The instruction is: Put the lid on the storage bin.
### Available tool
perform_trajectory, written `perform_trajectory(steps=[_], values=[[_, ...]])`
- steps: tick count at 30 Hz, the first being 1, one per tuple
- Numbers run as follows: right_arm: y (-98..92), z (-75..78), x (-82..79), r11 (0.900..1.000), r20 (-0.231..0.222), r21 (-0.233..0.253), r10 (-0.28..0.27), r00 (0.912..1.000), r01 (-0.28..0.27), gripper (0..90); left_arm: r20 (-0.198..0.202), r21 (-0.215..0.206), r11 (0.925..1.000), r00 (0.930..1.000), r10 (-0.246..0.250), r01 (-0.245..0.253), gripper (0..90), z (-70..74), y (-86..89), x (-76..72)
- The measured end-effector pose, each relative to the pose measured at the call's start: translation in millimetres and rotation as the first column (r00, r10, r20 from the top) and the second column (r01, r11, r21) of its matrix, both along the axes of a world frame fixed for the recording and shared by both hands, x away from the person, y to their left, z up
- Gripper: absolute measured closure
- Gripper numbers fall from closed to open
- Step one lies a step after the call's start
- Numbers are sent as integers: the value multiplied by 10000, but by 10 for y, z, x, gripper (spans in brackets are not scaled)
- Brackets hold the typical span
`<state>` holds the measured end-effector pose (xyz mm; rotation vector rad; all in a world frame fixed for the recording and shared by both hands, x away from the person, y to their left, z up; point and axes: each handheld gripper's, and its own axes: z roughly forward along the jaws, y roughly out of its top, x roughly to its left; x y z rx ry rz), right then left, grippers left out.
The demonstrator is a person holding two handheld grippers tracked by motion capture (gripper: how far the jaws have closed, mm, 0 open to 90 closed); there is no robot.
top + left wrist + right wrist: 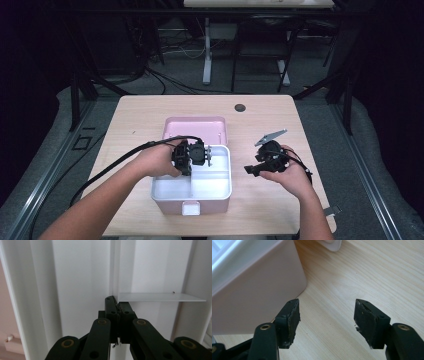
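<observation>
A pink box (172,204) stands open on the table, its lid (195,131) folded back. Inside it sits a white compartment tray (220,187). My left gripper (207,156) reaches into the tray's far part from the left. In the left gripper view the left gripper (119,305) is shut on the tray's thin upright divider (114,270), where a cross divider (162,297) meets it. My right gripper (251,170) hovers to the right of the box. Seen in the right gripper view, the right gripper (327,312) is open over bare wood, with the pink box wall (254,290) beside its left jaw.
The wooden table (260,120) has a small dark round cap (240,107) near its far edge. The box's white latch (190,208) faces the person. Cables trail from both grippers. Dark table legs and frames stand on the floor beyond.
</observation>
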<state>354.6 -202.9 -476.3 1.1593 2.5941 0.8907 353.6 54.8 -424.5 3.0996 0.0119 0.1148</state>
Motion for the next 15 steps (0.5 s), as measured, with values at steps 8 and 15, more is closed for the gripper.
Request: perform_trajectory(steps=[8, 15], values=[[5, -9, 7, 10000, 63, 51, -60, 10000, 60, 376, -295, -144, 9999, 9995, 83, -87, 891, -88, 18, 16], [21, -29, 21, 9999, 49, -39, -136, 9999, 136, 380, -351, -71, 9999, 9993, 113, -115, 888, -119, 8, 23]])
